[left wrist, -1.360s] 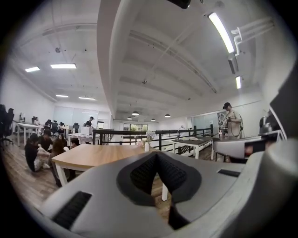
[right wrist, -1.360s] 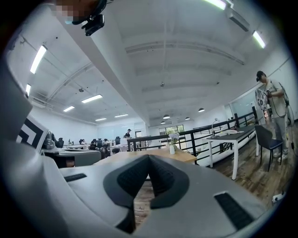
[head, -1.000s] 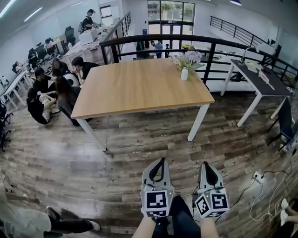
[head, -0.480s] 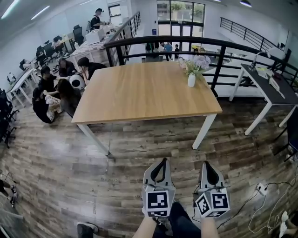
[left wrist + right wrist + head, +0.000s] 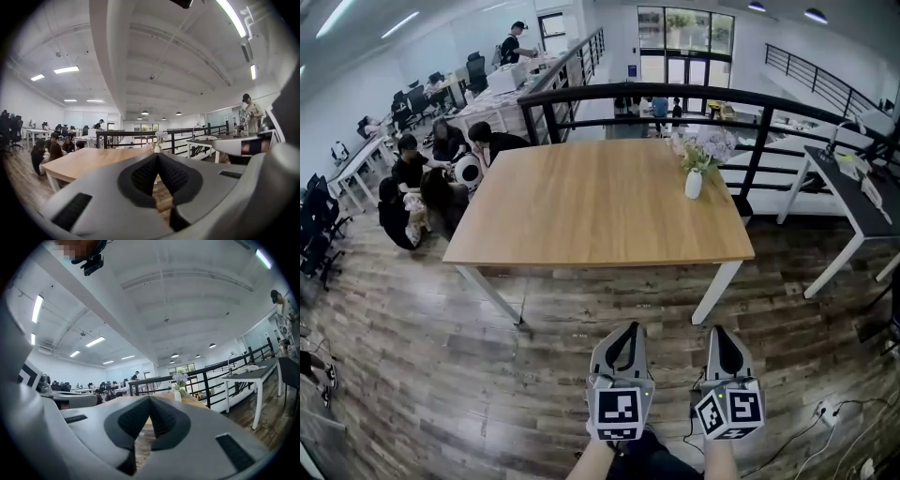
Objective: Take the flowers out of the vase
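Observation:
A small white vase with pale pink and lilac flowers stands at the far right corner of a wooden table. Both grippers are held low over the floor, well short of the table's near edge. My left gripper has its jaws shut with nothing between them. My right gripper is shut and empty too. The left gripper view shows the vase small and far off beyond the closed jaws. The right gripper view shows the vase with flowers just right of its jaw tips.
A black railing runs behind the table. A dark desk stands at the right. Several people sit on the floor by the table's left end. Cables lie on the wooden floor at the lower right.
The view has closed in on the table, which sits lower and larger in the head view. Both grippers moved forward with it, still shut.

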